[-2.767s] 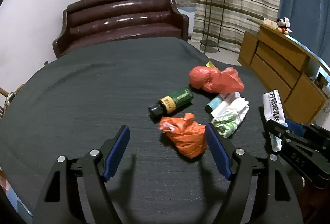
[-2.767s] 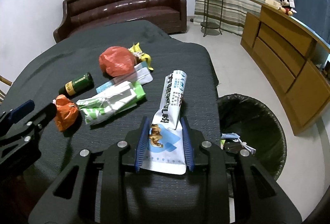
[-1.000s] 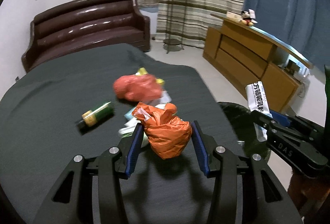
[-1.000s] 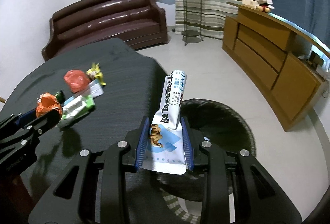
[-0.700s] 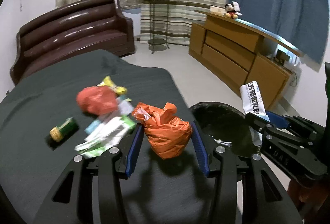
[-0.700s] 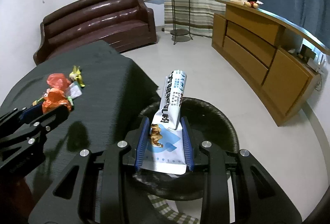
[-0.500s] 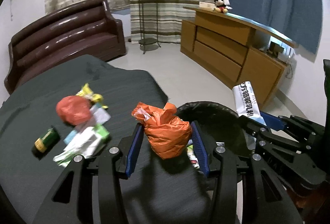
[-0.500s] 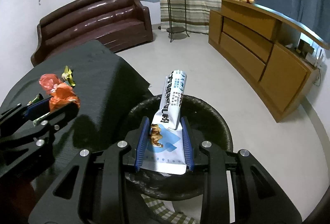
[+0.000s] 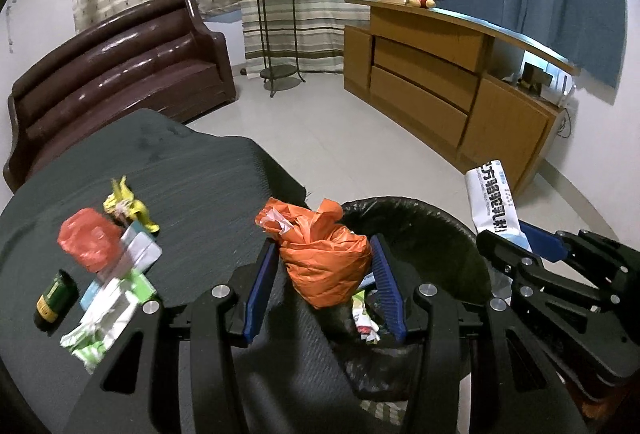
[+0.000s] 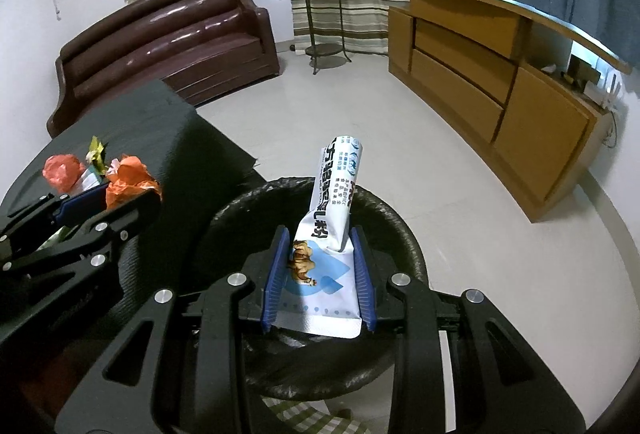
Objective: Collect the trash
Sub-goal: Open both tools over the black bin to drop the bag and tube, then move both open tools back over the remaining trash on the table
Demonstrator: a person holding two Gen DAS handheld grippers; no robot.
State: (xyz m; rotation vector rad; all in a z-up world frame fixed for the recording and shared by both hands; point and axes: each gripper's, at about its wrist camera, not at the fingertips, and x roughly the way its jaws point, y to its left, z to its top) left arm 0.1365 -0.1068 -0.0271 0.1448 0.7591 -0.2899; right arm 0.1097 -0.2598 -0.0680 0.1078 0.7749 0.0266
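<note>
My left gripper (image 9: 325,286) is shut on a crumpled orange plastic bag (image 9: 324,260), held at the table's right edge over the near rim of a black-lined trash bin (image 9: 420,222). My right gripper (image 10: 320,274) is shut on a white and blue milk-powder pouch (image 10: 332,218), which stands upright over the bin (image 10: 384,218). In the left wrist view the right gripper (image 9: 520,246) shows at the right with the pouch (image 9: 490,198). The left gripper (image 10: 108,202) with the orange bag (image 10: 132,182) shows at the left of the right wrist view.
On the dark table (image 9: 200,194) lie a red bag (image 9: 88,240), a yellow wrapper (image 9: 126,204), a green bottle (image 9: 56,298) and white-green packets (image 9: 108,318). Trash lies inside the bin. A brown sofa (image 9: 112,74), a plant stand (image 9: 276,14) and a wooden sideboard (image 9: 440,82) stand around the tiled floor.
Both grippers have swung right, away from the table, and sunk a little with their loads. The bin has come under them, and the trash left on the table has slid to the left.
</note>
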